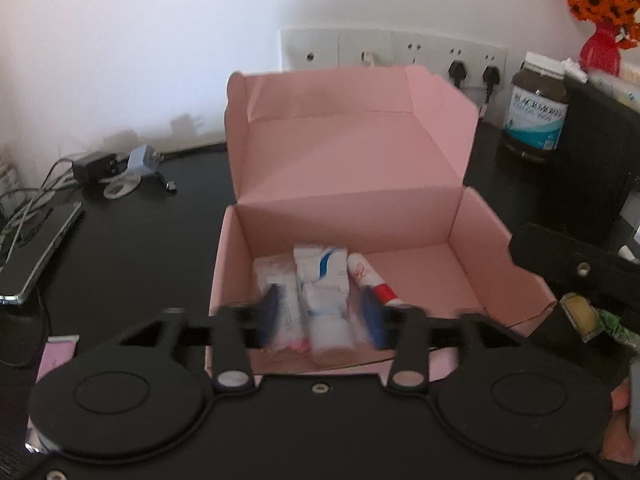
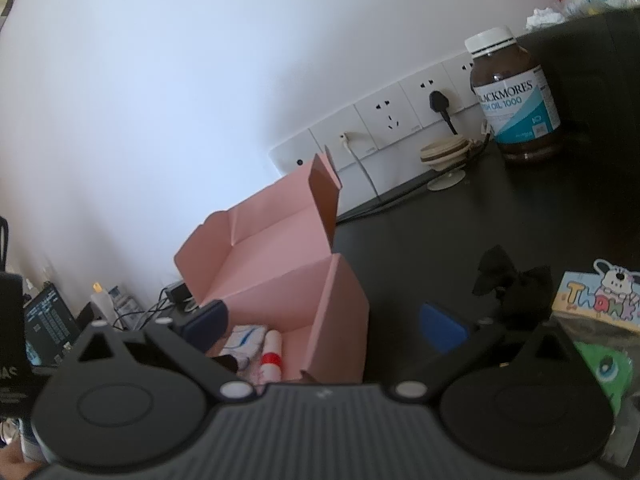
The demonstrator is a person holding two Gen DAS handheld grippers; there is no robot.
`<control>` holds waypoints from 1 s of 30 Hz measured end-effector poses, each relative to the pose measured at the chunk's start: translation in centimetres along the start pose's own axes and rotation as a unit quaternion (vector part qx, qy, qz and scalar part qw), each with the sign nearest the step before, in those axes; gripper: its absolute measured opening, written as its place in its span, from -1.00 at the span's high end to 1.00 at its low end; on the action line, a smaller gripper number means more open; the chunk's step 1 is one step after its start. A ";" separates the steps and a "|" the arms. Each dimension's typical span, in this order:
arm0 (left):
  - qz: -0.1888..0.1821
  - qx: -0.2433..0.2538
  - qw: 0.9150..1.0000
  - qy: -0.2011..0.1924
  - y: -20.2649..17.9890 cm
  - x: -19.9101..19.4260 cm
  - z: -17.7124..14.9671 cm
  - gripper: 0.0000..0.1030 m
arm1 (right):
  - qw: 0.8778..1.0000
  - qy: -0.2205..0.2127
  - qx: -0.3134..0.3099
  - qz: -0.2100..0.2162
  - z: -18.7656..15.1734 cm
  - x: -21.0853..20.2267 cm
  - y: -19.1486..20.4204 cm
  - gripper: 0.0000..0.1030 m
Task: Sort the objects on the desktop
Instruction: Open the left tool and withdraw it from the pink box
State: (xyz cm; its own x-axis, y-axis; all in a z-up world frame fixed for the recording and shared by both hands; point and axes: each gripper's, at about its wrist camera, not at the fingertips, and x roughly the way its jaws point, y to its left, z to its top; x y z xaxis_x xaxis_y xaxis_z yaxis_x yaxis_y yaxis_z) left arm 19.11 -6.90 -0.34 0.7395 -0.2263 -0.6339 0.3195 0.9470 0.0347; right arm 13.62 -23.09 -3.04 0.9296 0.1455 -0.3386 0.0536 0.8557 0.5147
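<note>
Bottle (image 2: 516, 96) labelled "BLACKMORES … OIL 1000" (brown, white cap); both tongs open, left tongs (image 1: 320, 314) and right tongs (image 2: 326, 326) empty.

Both tools are black plastic, with round embossed discs and silver pivot rivets. The left gripper (image 1: 322, 314) has dark blue pads. The right gripper (image 2: 326, 326) has a ribbed grey body and brighter blue pads.

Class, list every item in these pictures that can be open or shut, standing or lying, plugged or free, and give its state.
pink box: lid open
white tube: lying in box
fish oil bottle: upright, capped
left gripper: open over tube
right gripper: open, empty
black plug: in socket
</note>
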 end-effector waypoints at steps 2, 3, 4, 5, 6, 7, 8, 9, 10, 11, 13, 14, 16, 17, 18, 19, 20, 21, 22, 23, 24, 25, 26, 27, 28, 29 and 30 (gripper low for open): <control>-0.003 -0.001 1.000 -0.015 0.2 -0.8 0.0 -0.30 | 1.000 0.002 0.003 0.002 0.0 0.0 -0.1 -0.99; -0.004 -0.002 1.000 -0.025 0.3 -1.3 0.0 -0.32 | 1.000 0.005 0.005 0.003 0.1 0.1 -0.2 -0.99; -0.004 -0.003 0.999 -0.038 0.5 -1.9 0.0 -0.39 | 1.000 0.007 0.006 0.004 0.1 0.2 -0.2 -0.99; 0.001 -0.005 0.999 -0.052 0.8 -2.4 0.0 -0.44 | 1.000 0.008 0.007 0.003 0.1 0.3 -0.3 -0.99; 0.009 -0.006 0.998 -0.067 1.0 -2.9 0.0 -0.51 | 1.000 0.008 0.008 0.003 0.1 0.3 -0.3 -0.99; 0.019 -0.008 0.997 -0.079 1.3 -3.3 -0.1 -0.56 | 1.000 0.008 0.008 0.003 0.1 0.3 -0.3 -0.99; 0.029 -0.010 0.996 -0.084 1.6 -3.5 -0.1 -0.58 | 1.000 0.008 0.008 0.003 0.1 0.3 -0.3 -0.99; 0.035 -0.012 0.996 -0.082 2.0 -3.4 -0.2 -0.58 | 1.000 0.009 0.008 0.003 0.1 0.3 -0.3 -0.99; 0.040 -0.016 0.996 -0.076 2.4 -3.2 -0.2 -0.58 | 1.000 0.010 0.006 0.004 0.1 0.3 -0.3 -0.99; 0.045 -0.022 0.996 -0.070 2.8 -3.0 -0.3 -0.58 | 1.000 0.010 0.005 0.003 0.1 0.3 -0.3 -0.99; 0.054 -0.036 0.996 -0.058 3.7 -2.5 -0.7 -0.57 | 1.000 0.011 0.004 0.002 0.1 0.3 -0.2 -0.99; 0.058 -0.042 0.996 -0.055 4.1 -2.3 -0.9 -0.57 | 1.000 0.011 0.003 0.002 0.1 0.4 -0.2 -0.99; 0.067 -0.054 0.995 -0.049 4.9 -1.9 -1.2 -0.57 | 1.000 0.013 0.001 0.003 0.0 0.4 -0.1 -0.99; 0.070 -0.059 0.995 -0.046 5.2 -1.8 -1.4 -0.57 | 1.000 0.015 -0.001 0.004 0.0 0.4 0.0 -0.99; 0.071 -0.062 0.995 -0.042 5.4 -1.7 -1.6 -0.57 | 1.000 0.017 -0.004 0.006 0.0 0.5 0.1 -0.99; 0.072 -0.062 0.995 -0.038 5.6 -1.6 -1.8 -0.57 | 1.000 0.020 -0.007 0.008 0.0 0.6 0.2 -0.99; 0.072 -0.061 0.995 -0.035 5.7 -1.5 -2.0 -0.57 | 1.000 0.024 -0.011 0.011 0.0 0.6 0.3 -0.99; 0.070 -0.061 0.995 -0.034 5.8 -1.6 -2.2 -0.57 | 0.999 0.027 -0.015 0.014 -0.1 0.7 0.4 -0.99; 0.068 -0.063 0.995 -0.036 5.9 -1.8 -2.4 -0.57 | 0.999 0.031 -0.019 0.018 -0.1 0.8 0.6 -0.99; 0.066 -0.064 0.995 -0.037 6.0 -1.9 -2.5 -0.57 | 0.999 0.036 -0.022 0.021 -0.1 0.9 0.7 -0.99; 0.064 -0.065 0.995 -0.037 6.0 -2.0 -2.6 -0.57 | 0.999 0.040 -0.026 0.025 -0.1 1.0 0.8 -0.99; 0.062 -0.064 0.995 -0.037 6.0 -2.2 -2.7 -0.57 | 0.998 0.046 -0.030 0.031 -0.2 1.2 0.9 -0.99; 0.060 -0.063 0.995 -0.038 5.9 -2.3 -2.9 -0.57 | 0.997 0.052 -0.032 0.037 -0.2 1.4 1.0 -0.99; 0.059 -0.062 0.996 -0.040 5.9 -2.4 -3.0 -0.57 | 0.997 0.058 -0.034 0.043 -0.2 1.5 1.1 -0.99; 0.058 -0.060 0.996 -0.041 5.9 -2.5 -3.1 -0.57 | 0.996 0.065 -0.037 0.053 -0.3 1.7 1.1 -0.99; 0.058 -0.059 0.996 -0.043 5.9 -2.6 -3.2 -0.58 | 0.995 0.072 -0.040 0.062 -0.3 1.8 1.2 -0.99; 0.059 -0.058 0.996 -0.044 5.9 -2.8 -3.3 -0.58 | 0.993 0.079 -0.042 0.072 -0.4 1.9 1.3 -0.99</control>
State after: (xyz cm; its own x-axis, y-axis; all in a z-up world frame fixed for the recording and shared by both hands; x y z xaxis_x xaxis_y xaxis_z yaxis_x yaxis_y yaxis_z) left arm 16.94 0.07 -0.94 0.8186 -0.1270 -0.5601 0.1612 0.9868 0.0119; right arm 15.35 -21.53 -3.33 0.8564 0.3401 -0.3884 -0.1133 0.8579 0.5012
